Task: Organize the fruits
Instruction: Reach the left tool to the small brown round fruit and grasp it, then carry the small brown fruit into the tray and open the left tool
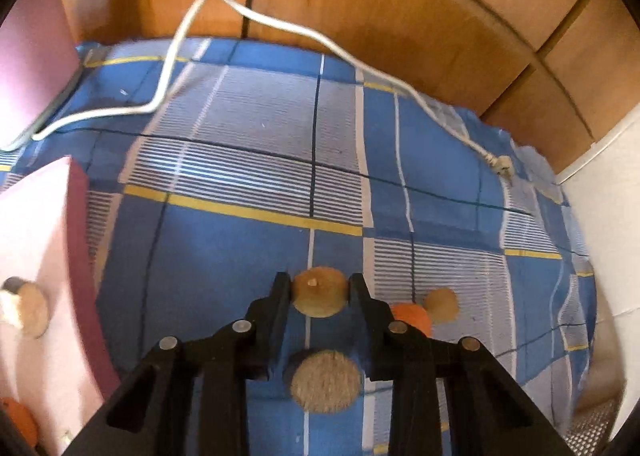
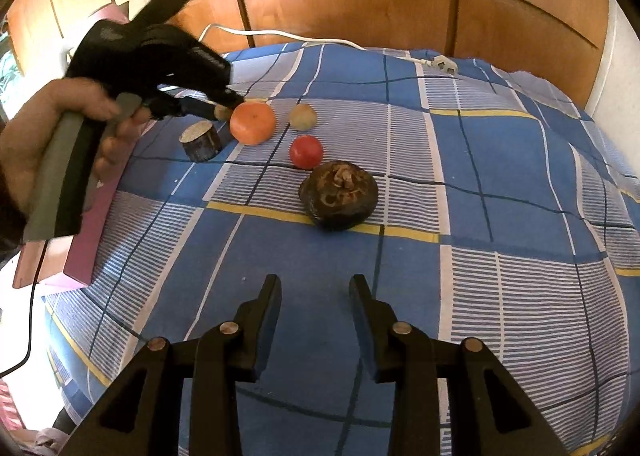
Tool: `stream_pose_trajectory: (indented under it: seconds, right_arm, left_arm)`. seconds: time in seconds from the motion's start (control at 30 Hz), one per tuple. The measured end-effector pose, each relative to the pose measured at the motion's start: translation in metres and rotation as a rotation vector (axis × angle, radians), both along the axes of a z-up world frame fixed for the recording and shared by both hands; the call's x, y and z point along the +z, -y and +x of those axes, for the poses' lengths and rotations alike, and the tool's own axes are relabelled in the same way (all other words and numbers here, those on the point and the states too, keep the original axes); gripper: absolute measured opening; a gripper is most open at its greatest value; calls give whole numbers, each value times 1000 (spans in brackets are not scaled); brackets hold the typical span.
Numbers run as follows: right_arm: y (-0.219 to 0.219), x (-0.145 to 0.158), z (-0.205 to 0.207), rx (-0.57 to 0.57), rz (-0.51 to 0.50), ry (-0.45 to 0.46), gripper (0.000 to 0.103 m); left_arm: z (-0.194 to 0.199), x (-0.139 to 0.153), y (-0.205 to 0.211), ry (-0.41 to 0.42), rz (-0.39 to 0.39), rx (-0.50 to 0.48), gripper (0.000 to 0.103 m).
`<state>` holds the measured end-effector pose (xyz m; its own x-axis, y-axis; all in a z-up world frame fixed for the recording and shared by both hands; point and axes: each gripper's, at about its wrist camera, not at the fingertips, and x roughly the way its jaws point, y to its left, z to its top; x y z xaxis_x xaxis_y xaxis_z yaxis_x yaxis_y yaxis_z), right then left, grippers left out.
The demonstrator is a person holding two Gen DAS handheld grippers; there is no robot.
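Gripping a small tan fruit (image 1: 319, 296) between its two fingers, the left tool (image 1: 319, 288) fills the lower middle of the left wrist view and holds the fruit above the blue checked bedsheet (image 1: 248, 144). The fruit is round and a little flattened, so it has no real long axis; a pale nub on it faces the camera. Below it, near the bottom centre, lies a brown cut stump (image 1: 325, 381) with its flat face up. An orange (image 1: 412, 318) and another tan fruit (image 1: 441, 304) sit just right of the tool. A pink box (image 1: 44, 256) along the left edge already holds a tan fruit (image 1: 30, 308). The step in hand looks like carrying; the next move probably calls for swinging left over the box and letting go.

In the right wrist view, the right tool (image 2: 314, 288) at the bottom centre stands released, holding nothing. A dark wrinkled fruit (image 2: 339, 200) lies at the centre of the frame, with a red fruit (image 2: 306, 151) just above it. At upper left the left tool (image 2: 224, 109) carries its fruit beside the orange (image 2: 253, 123). A white cable (image 2: 320, 41) trails along the top of the bed.
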<state>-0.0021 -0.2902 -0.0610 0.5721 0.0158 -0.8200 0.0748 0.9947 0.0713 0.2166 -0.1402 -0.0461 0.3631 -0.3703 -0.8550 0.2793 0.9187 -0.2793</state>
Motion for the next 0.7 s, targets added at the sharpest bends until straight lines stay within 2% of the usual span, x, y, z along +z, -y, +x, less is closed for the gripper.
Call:
stream_pose_trajectory:
  seconds: [0.23,0.43,0.53,0.7]
  right_arm:
    - [2,-1,1,-16,21,-3,35]
    - [1,0,1,-34,24,-12,36]
    - [-1,-1,1,-31,2,-18,36]
    - [-6,-1,2,-37,-29,-24,36]
  left_arm:
    - [-46,31,-24,82,-46,-26,30]
    - [-86,39,-54,102,-83,-2,30]
    - [-104,41,-79,118,-83,30,30]
    - [-123,43,-138,147,-80,158,30]
